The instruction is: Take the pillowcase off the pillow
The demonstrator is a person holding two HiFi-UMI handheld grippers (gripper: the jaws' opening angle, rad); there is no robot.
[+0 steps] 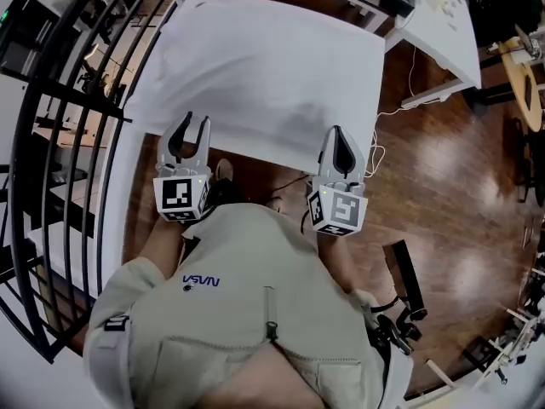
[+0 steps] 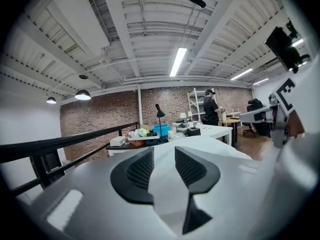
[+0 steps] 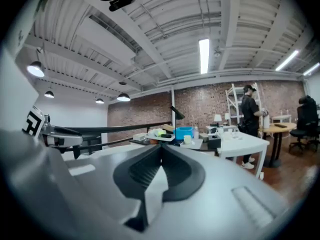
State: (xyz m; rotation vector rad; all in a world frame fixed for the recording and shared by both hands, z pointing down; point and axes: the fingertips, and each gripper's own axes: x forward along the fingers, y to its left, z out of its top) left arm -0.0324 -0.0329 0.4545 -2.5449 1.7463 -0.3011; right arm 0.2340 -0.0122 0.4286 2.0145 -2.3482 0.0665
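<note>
A broad white surface [image 1: 264, 66] lies flat ahead of me; a pillow in its case cannot be told apart from it. My left gripper [image 1: 195, 123] hovers at its near left edge, jaws apart, nothing between them. In the left gripper view the white surface [image 2: 200, 146] shows through the gap of that gripper [image 2: 164, 159]. My right gripper [image 1: 338, 131] hangs at the near right edge, its tips together and holding nothing. The right gripper view shows that gripper [image 3: 161, 149] shut, with white [image 3: 125, 151] spread beyond it.
A black railing [image 1: 77, 100] runs along the left. A white desk [image 1: 443, 32] stands at the upper right on a wooden floor [image 1: 443, 177], with cables [image 1: 375, 156] near it. Farther off are a cluttered table [image 3: 185, 136] and a standing person [image 3: 248, 119].
</note>
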